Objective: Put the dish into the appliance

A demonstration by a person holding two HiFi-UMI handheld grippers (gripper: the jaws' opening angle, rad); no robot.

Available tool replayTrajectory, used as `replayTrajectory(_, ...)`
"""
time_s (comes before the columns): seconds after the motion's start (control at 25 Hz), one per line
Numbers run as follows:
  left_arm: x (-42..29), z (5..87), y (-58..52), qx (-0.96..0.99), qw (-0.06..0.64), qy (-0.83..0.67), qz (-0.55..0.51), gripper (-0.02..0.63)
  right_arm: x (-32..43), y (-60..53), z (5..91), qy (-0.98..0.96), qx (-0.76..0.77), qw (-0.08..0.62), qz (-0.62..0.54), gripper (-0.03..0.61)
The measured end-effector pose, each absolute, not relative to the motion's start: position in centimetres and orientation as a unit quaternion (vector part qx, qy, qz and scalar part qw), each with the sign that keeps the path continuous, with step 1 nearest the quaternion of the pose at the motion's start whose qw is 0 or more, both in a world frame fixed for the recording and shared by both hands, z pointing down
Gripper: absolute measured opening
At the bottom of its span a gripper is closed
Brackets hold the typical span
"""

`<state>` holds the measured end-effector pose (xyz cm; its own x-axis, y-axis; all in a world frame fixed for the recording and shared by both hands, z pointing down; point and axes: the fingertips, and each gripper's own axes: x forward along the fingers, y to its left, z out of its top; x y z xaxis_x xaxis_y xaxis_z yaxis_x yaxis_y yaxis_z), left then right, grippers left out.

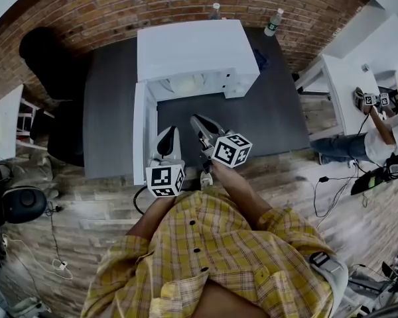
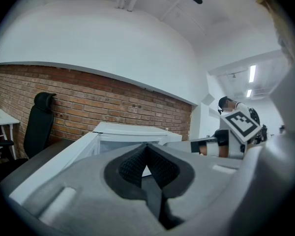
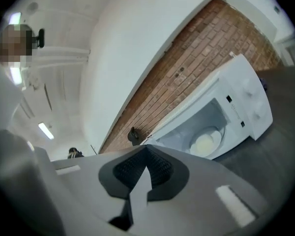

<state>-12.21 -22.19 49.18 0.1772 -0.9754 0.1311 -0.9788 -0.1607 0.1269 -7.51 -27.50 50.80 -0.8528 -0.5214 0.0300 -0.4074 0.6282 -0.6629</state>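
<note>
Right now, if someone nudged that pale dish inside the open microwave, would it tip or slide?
The dish looks low and round, so it probably would not tip. Its pale, smooth look suggests ceramic or glass: likely stiff, slippery and breakable. Lying flat inside the microwave, it would more likely slide.

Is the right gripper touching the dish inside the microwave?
Apart. The right gripper view shows the dish sitting inside the microwave, well beyond the shut, empty right gripper.
</note>
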Motion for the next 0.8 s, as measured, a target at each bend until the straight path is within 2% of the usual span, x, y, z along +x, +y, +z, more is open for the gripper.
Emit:
replayTrajectory(0.28,-12.2,49.0,-22.0,0.765,0.091,-0.637,0.008,-0.003,-8.3,-25.2,48.5,0.939,-0.275,0.034,-0.202,0.002)
replayTrajectory(0.8,-12.5,48.7,-21.8,0.770,0.086,-0.632,0.003,-0.003,-8.7,-22.9,47.0,0.951,-0.296,0.003,-0.093,0.002)
